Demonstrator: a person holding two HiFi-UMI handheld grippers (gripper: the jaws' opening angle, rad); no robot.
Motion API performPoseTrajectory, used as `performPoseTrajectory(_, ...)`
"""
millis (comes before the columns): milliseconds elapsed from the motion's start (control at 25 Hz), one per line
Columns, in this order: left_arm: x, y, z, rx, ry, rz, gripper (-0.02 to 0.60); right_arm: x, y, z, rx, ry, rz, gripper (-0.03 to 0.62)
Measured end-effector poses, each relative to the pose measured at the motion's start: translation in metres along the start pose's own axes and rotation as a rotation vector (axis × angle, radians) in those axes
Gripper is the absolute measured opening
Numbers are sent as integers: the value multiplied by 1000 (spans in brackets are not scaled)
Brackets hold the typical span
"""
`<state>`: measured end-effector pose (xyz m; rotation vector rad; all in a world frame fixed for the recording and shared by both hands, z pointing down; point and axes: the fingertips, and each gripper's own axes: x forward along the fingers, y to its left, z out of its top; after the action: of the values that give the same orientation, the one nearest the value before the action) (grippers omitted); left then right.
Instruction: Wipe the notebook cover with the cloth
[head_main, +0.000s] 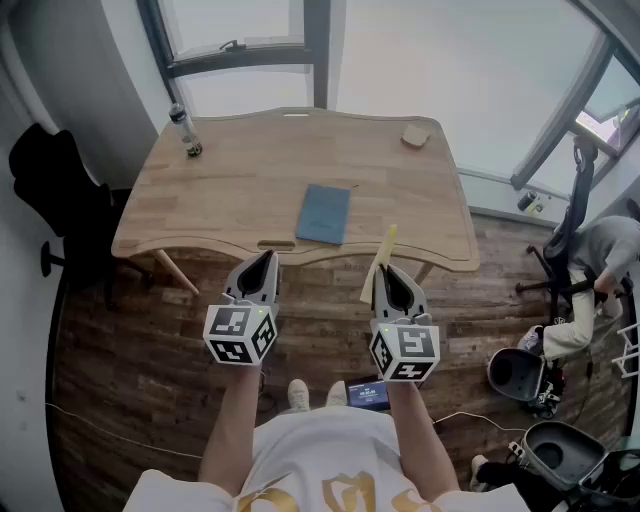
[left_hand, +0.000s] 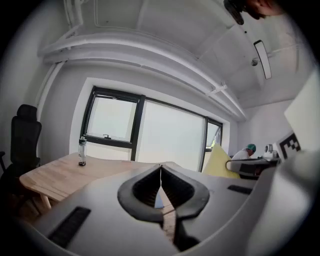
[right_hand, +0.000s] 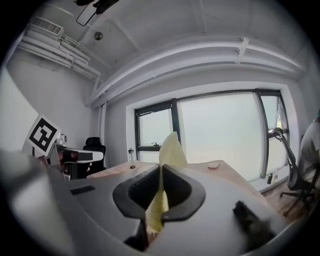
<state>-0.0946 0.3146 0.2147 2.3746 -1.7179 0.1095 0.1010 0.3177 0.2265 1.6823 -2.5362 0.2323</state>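
Head view gives us the wooden table (head_main: 200, 200) first, with the blue notebook (head_main: 324, 213) lying flat near its front edge, untouched by either gripper. In the gripper views we see the left gripper (left_hand: 160, 169) with its 2 jaws pressed together on nothing, while the right gripper (right_hand: 161, 170) pinches the yellow cloth (right_hand: 171, 149), which sticks up past the jaw tips. A small bottle (head_main: 186, 130) stands upright near the table's far left corner

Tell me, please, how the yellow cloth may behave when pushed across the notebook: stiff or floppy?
Probably light, with a little body: the cloth stands up past the shut jaws of the right gripper without drooping. Being so thin, it likely folds when pressed on the notebook.
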Motion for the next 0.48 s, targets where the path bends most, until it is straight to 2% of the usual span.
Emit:
performPoseTrajectory(280,7,-15,-4,54,22,11,15,-3,-13,-1,-1,-2,7,37)
performPoseTrajectory(480,11,-17,-5,48,20,25,15,1,-17,-3,5,-2,29,37)
